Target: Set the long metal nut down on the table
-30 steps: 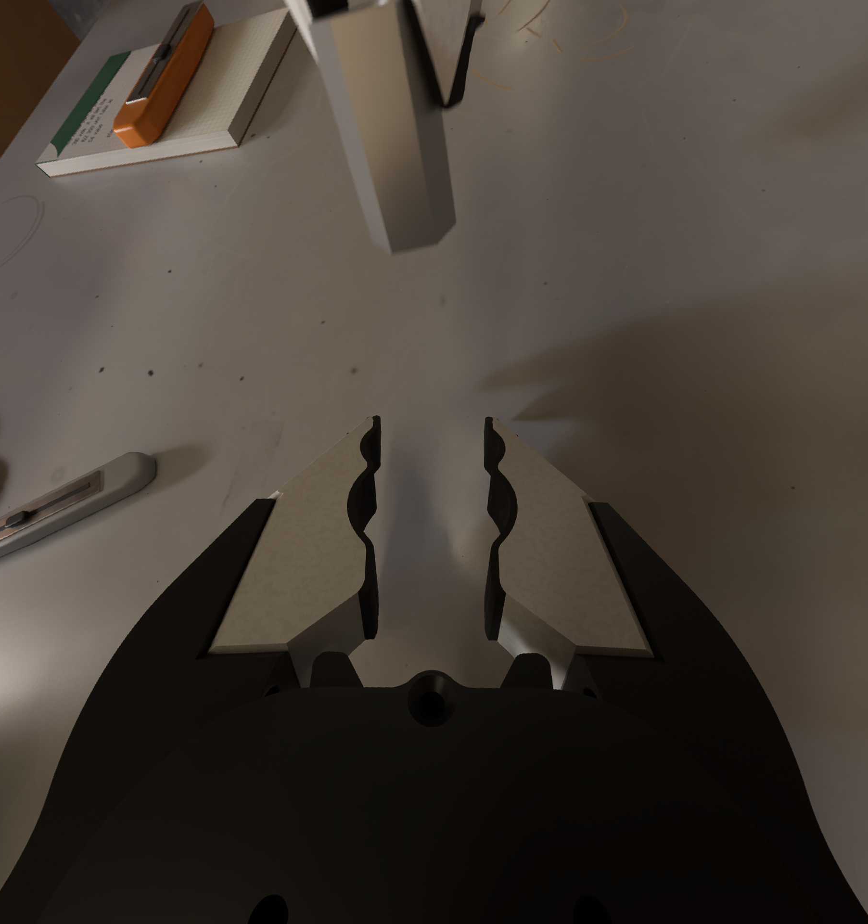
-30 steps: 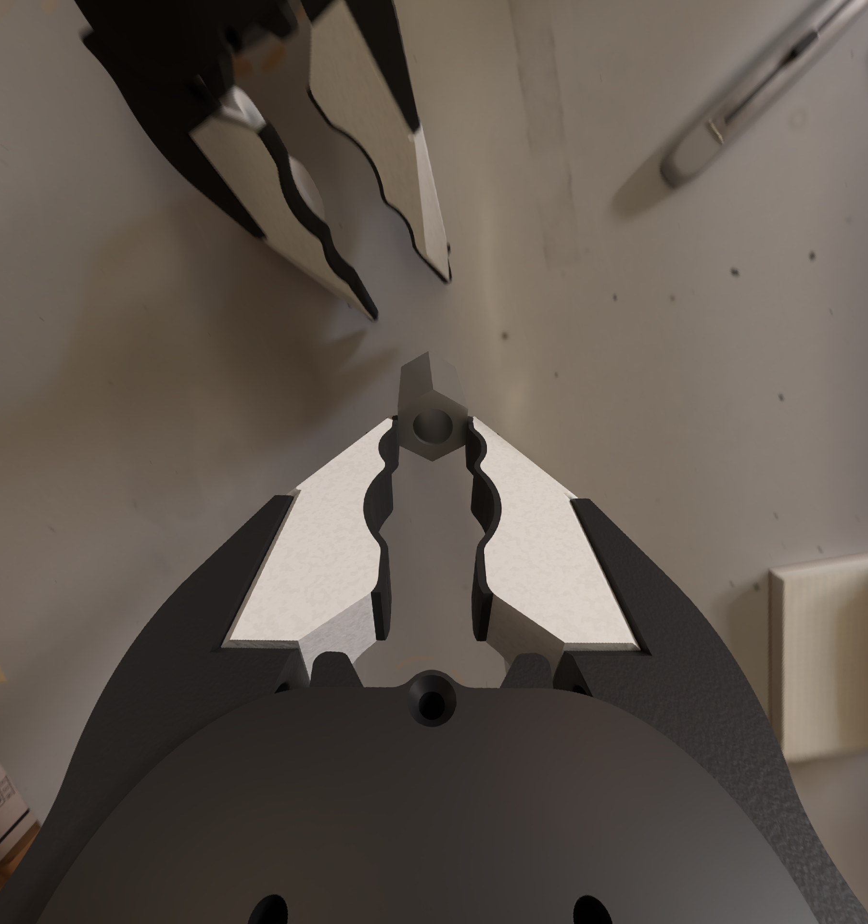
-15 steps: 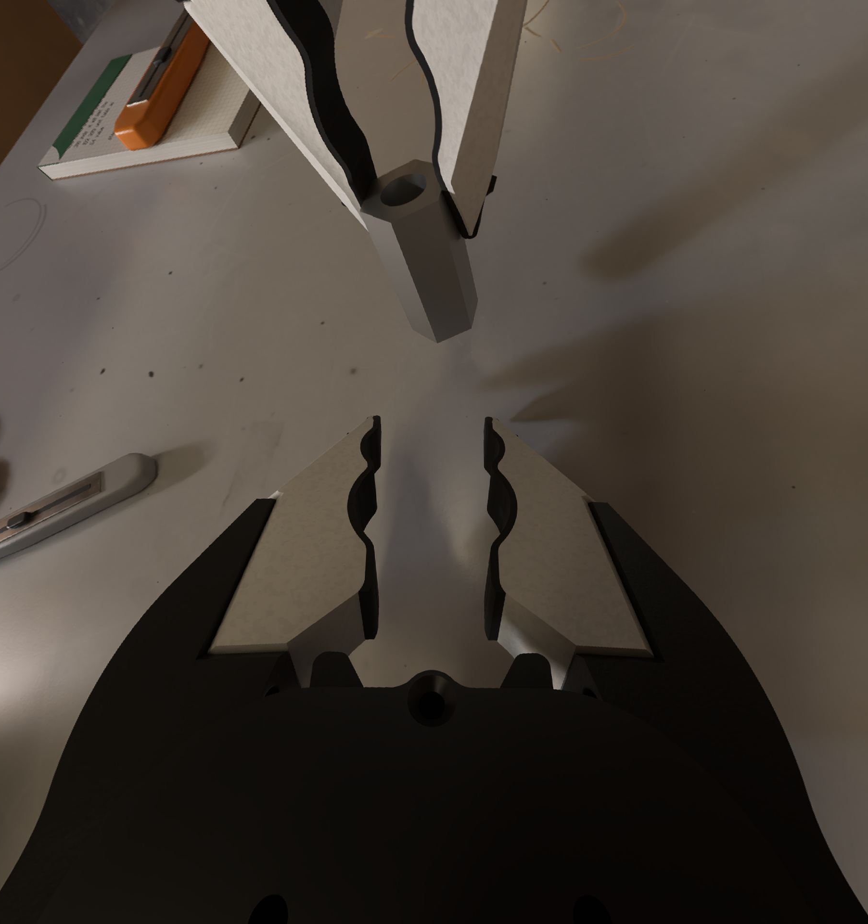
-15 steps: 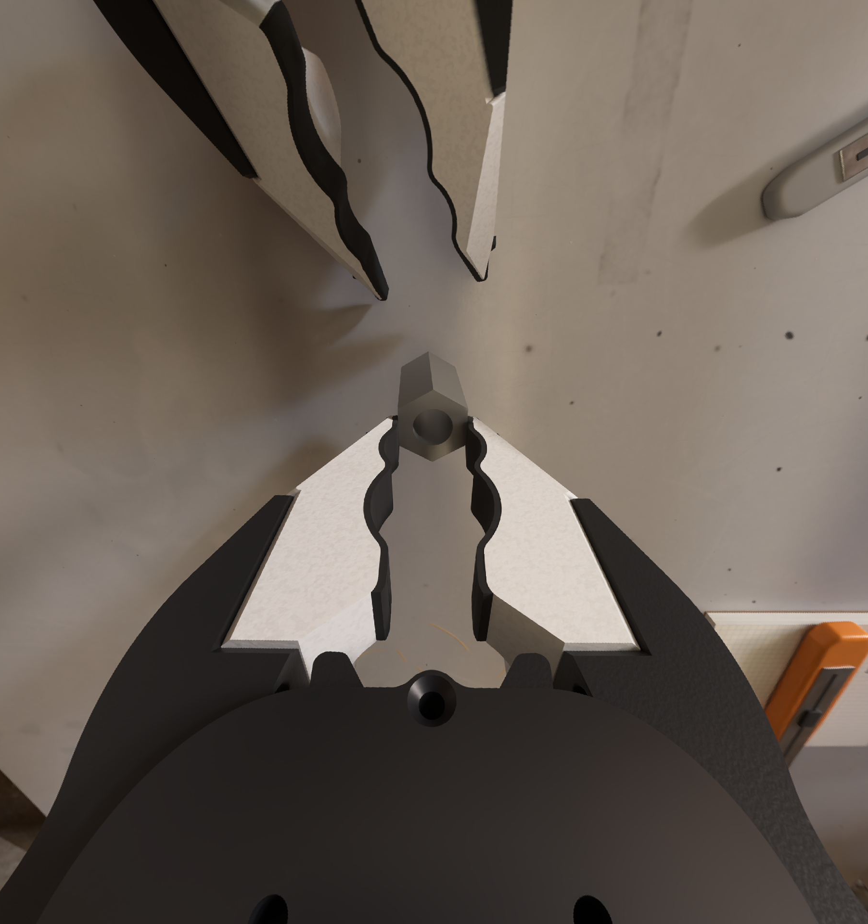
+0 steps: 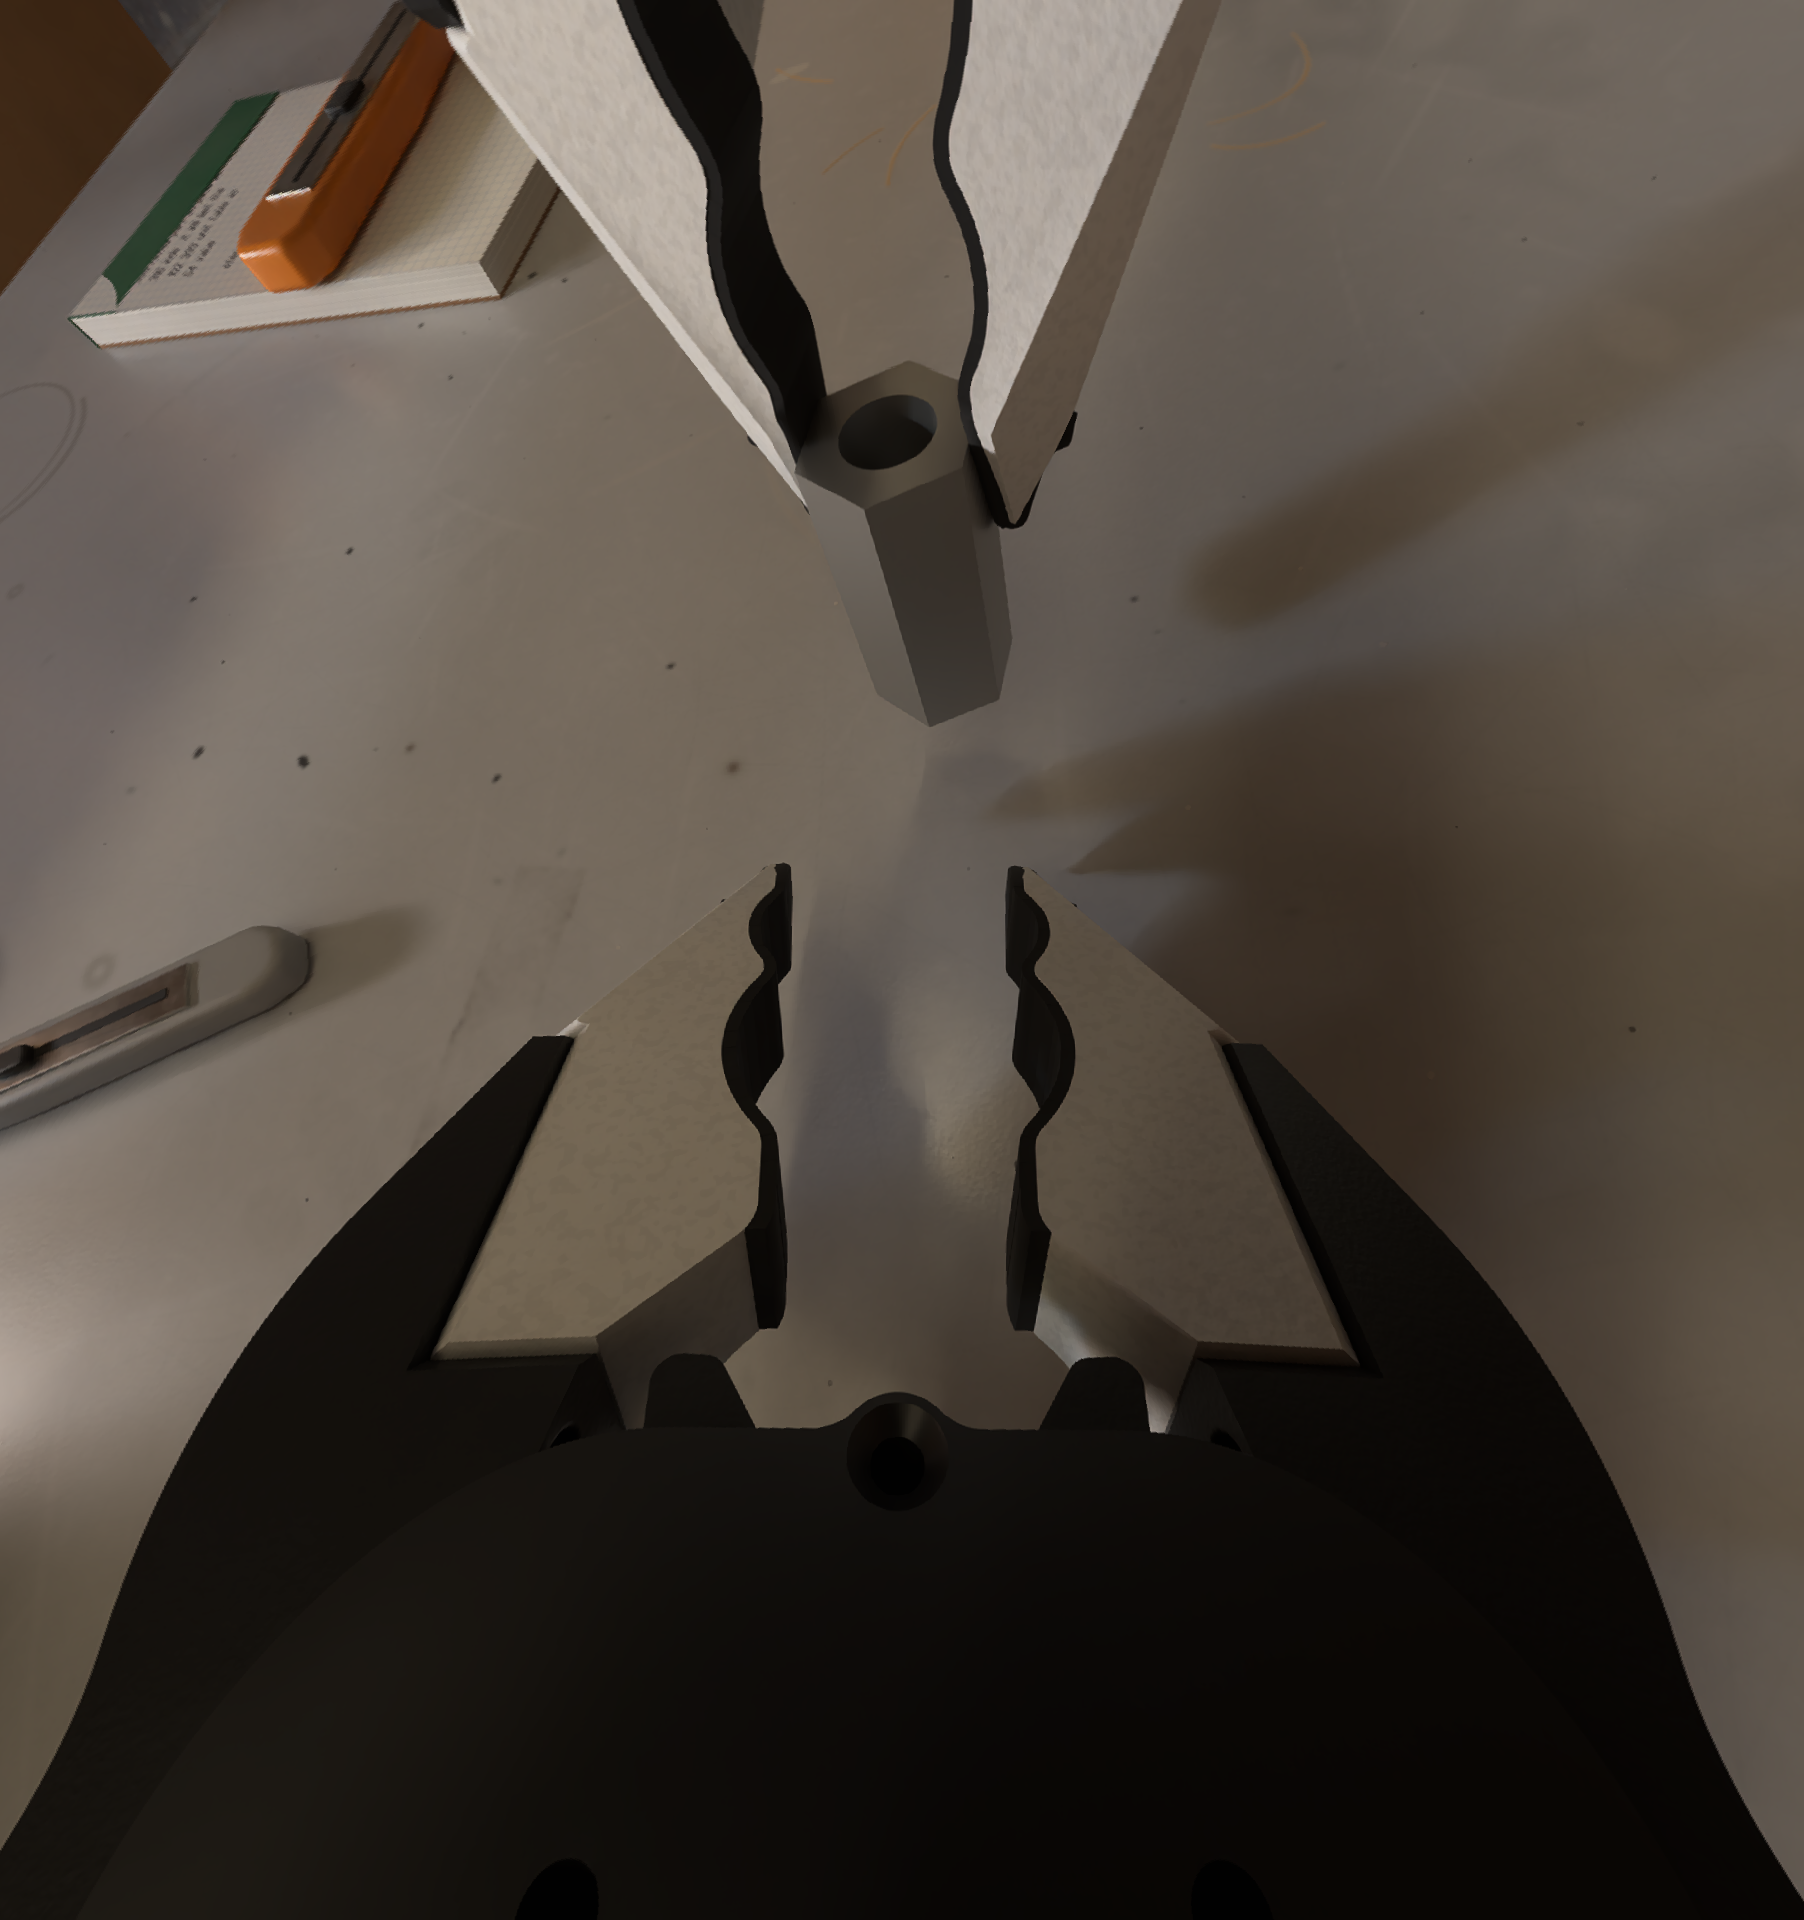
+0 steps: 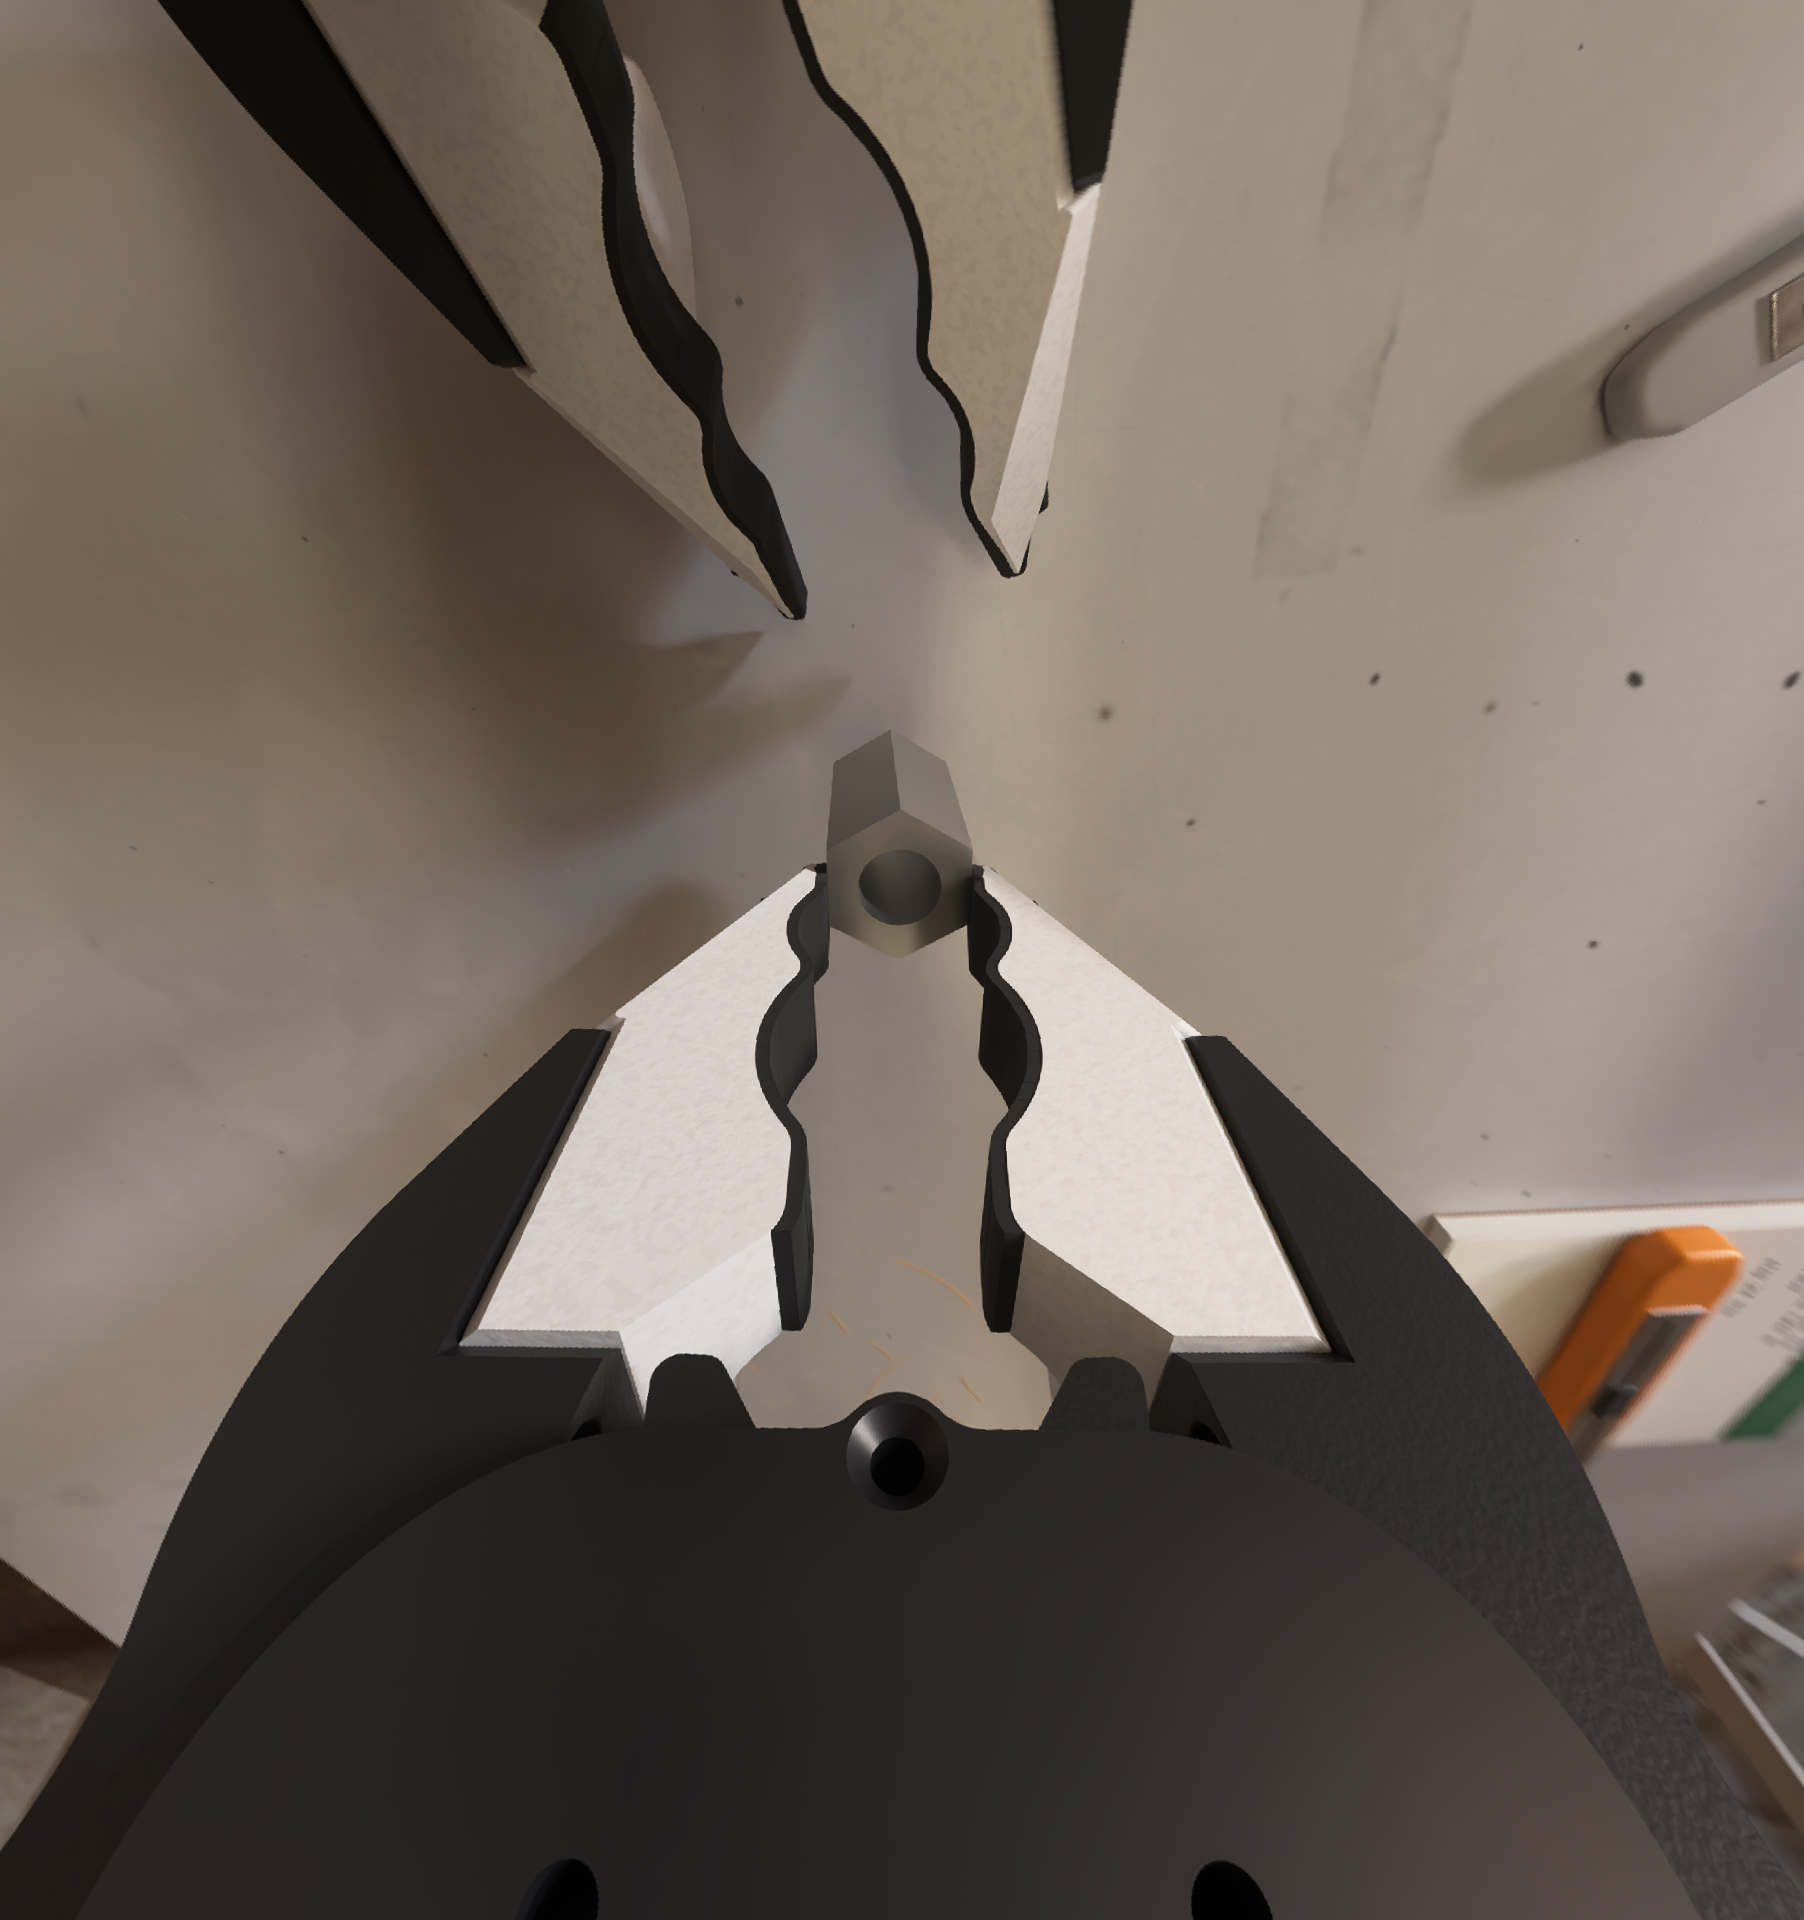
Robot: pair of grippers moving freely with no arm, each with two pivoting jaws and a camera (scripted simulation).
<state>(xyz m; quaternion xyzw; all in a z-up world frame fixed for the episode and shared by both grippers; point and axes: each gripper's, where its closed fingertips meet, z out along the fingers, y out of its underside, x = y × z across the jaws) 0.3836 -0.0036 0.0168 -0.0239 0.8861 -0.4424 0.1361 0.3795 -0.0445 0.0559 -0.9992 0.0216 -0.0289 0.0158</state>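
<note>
Right wrist view looks straight down the bore of the long metal nut, so its long axis runs on from the right gripper toward the bench, with the far end pointing down at it. Left wrist view shows the nut hanging steeply, bored end uppermost and lower end tilted toward the camera, close above the grey surface; whether it touches cannot be told. The right gripper's jaws are clenched on the nut's upper end, by their very tips. The left gripper has its jaws parted with nothing between them, just beside the nut's lower end. Bare bench lies to the right. A grey utility knife lies left, and an orange cutter rests on a notepad near the far-left edge. The nut is a plain grey hexagonal bar with flat facets.
</note>
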